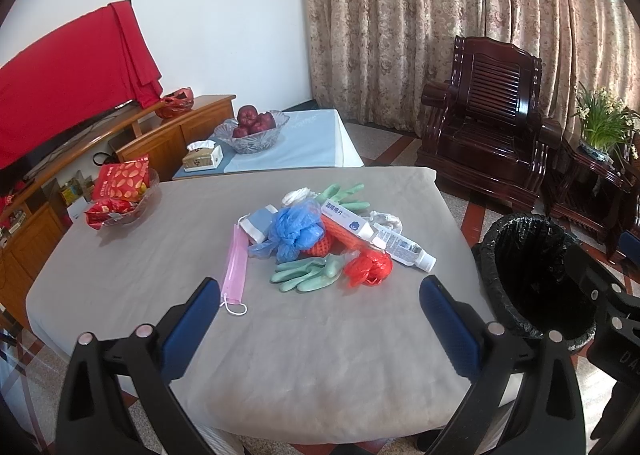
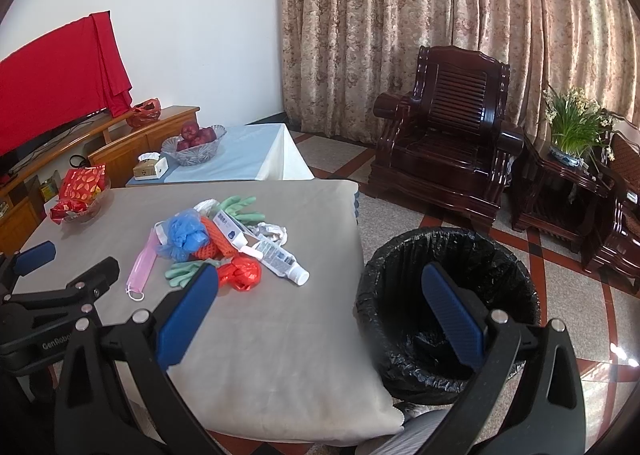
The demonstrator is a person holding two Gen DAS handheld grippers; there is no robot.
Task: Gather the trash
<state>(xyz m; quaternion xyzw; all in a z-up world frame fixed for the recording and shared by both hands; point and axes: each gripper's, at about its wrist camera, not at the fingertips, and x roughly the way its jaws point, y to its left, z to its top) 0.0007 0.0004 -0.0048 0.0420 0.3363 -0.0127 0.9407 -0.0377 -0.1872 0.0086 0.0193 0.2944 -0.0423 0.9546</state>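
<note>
A pile of trash lies mid-table on the grey cloth (image 1: 140, 255): pink face mask (image 1: 235, 269), blue plastic bag (image 1: 294, 231), green gloves (image 1: 310, 275), red plastic bag (image 1: 368, 266), white bottle (image 1: 408, 249), orange net, white box. The pile also shows in the right wrist view, with the mask (image 2: 141, 264) and the red bag (image 2: 240, 273). A black-lined trash bin (image 1: 528, 271) (image 2: 444, 311) stands on the floor right of the table. My left gripper (image 1: 320, 287) is open and empty, short of the pile. My right gripper (image 2: 320, 275) is open and empty, over the table's right edge and the bin.
A glass bowl of red snack packets (image 1: 120, 195) sits at the table's left. Behind stand a low table with an apple bowl (image 1: 252, 131) and tissue box (image 1: 202, 157), a wooden TV cabinet, a dark wooden armchair (image 1: 492, 123) and a potted plant (image 1: 604, 123).
</note>
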